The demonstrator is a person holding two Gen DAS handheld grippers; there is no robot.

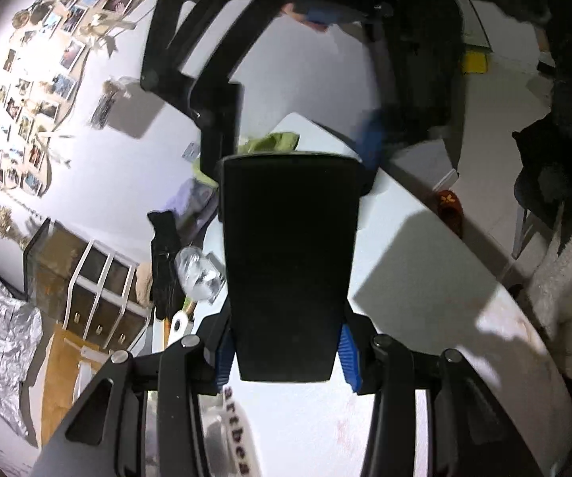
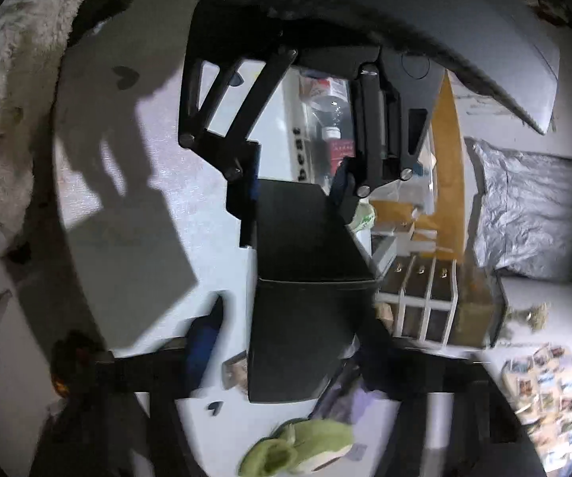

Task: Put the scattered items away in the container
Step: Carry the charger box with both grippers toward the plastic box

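White table; both hand-held grippers clamp one black case; green cloth behind.

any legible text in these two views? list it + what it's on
"artbea": black letters, cut off at both ends, on the white container rim, left wrist view.
"beat" or similar: black letters, sideways and partly hidden, on the white container wall, right wrist view.
Red label on a bottle in the container: print too small to read.
Wall photos: no readable text.
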